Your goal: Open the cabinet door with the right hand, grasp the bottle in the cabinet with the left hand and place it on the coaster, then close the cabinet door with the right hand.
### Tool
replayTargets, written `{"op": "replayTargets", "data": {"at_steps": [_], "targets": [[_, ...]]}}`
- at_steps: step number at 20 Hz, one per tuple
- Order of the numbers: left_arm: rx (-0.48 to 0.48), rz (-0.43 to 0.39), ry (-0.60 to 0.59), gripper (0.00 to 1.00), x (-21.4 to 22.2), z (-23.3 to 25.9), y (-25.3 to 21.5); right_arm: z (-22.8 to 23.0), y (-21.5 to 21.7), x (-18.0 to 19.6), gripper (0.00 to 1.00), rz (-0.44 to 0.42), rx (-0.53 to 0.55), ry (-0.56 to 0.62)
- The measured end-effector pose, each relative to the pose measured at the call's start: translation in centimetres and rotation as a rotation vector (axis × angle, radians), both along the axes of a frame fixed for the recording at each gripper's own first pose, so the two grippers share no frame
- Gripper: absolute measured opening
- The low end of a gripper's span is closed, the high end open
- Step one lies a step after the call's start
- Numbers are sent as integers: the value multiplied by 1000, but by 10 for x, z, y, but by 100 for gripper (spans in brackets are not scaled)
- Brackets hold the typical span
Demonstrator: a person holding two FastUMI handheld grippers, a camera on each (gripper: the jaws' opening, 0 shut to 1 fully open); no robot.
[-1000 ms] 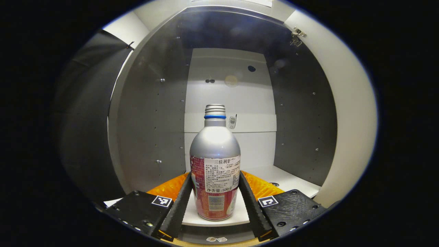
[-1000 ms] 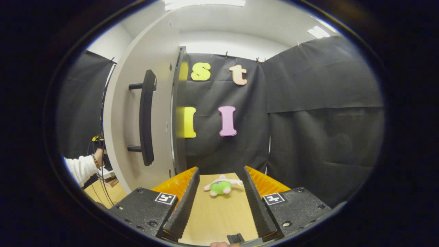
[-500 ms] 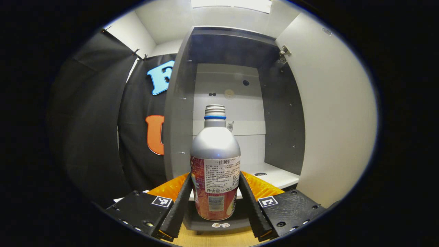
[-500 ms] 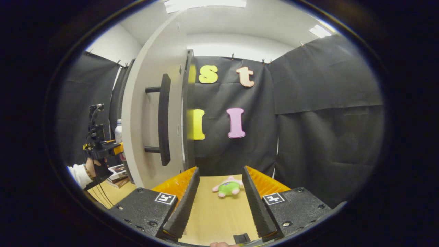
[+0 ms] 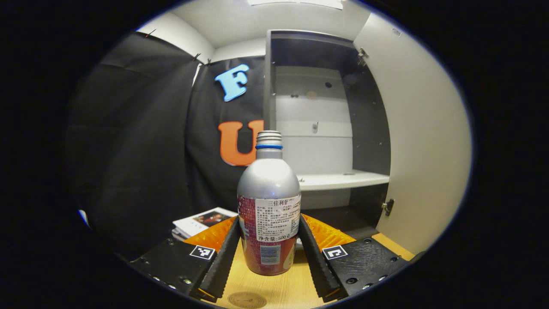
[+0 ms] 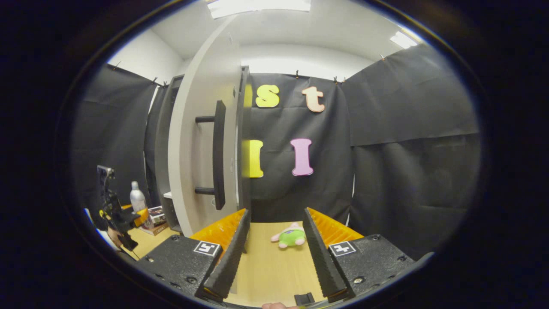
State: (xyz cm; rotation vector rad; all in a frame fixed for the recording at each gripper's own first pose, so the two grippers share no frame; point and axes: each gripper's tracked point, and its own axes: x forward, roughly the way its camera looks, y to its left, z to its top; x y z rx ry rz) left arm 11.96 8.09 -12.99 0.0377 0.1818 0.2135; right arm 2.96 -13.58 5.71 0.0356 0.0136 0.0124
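You are in the carry step: the bottle is out of the cabinet and heading for the coaster, with the door-closing yet to come.

In the left gripper view, at the lower left sits a stack of books (image 5: 201, 221) on the wooden table (image 5: 296, 287). At the bottom centre the left gripper (image 5: 268, 253) pinches the bottle (image 5: 269, 206), both fingers pressed against its lower sides. The bottle stands upright, silver shouldered, with a blue ring under a bare threaded neck, a red lower body and a white label. Just below it, at the bottom edge, lies the round coaster (image 5: 246, 299); the bottle's base appears clear of the table, though I cannot be sure. To the upper right stands the cabinet (image 5: 317, 128), and at far right its open door (image 5: 424, 141).

Your next move, I judge, is to bring the bottle back and down onto the coaster, then release.

In the right gripper view, the door handle (image 6: 219, 154) is left of centre, and the right gripper (image 6: 274, 253) at bottom centre is spread and empty, a green plush toy (image 6: 291, 236) lying beyond it.
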Motion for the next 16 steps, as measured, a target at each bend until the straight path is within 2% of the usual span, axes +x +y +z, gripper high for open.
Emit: {"op": "replayTargets", "data": {"at_steps": [3, 6, 16], "targets": [[11, 137, 79, 76, -22, -57, 34, 7, 6, -1, 78, 15, -2, -9], [25, 228, 145, 75, -36, -104, 56, 14, 10, -2, 78, 23, -32, -16], [-9, 227, 157, 74, -47, -161, 48, 34, 10, -13, 78, -24, -55, -44]]}}
